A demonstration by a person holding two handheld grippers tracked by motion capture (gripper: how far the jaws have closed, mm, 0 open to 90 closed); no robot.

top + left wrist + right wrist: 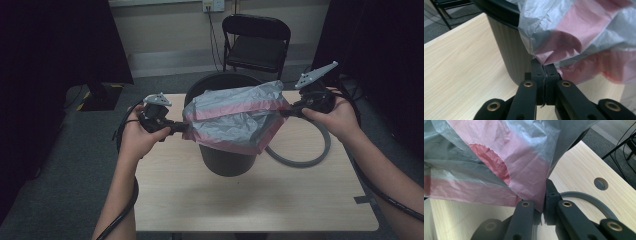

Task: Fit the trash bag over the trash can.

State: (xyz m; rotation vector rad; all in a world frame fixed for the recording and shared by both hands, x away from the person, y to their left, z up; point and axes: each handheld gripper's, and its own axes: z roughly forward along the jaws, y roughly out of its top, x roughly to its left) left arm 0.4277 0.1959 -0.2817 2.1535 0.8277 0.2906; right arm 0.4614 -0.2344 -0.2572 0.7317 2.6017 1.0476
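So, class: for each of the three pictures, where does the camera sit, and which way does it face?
High view: above the person's side, looking forward and down at the table; both forearms show.
Left gripper view: on the left gripper, facing the bin; its jaws pinch the bag.
Right gripper view: on the right gripper, looking across the table; its jaws pinch the bag.
All share the bag.

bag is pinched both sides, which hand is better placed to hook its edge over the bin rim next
Left, probably. The left tool grips the bag low, right beside the bin rim. The right tool holds its corner higher and farther out.
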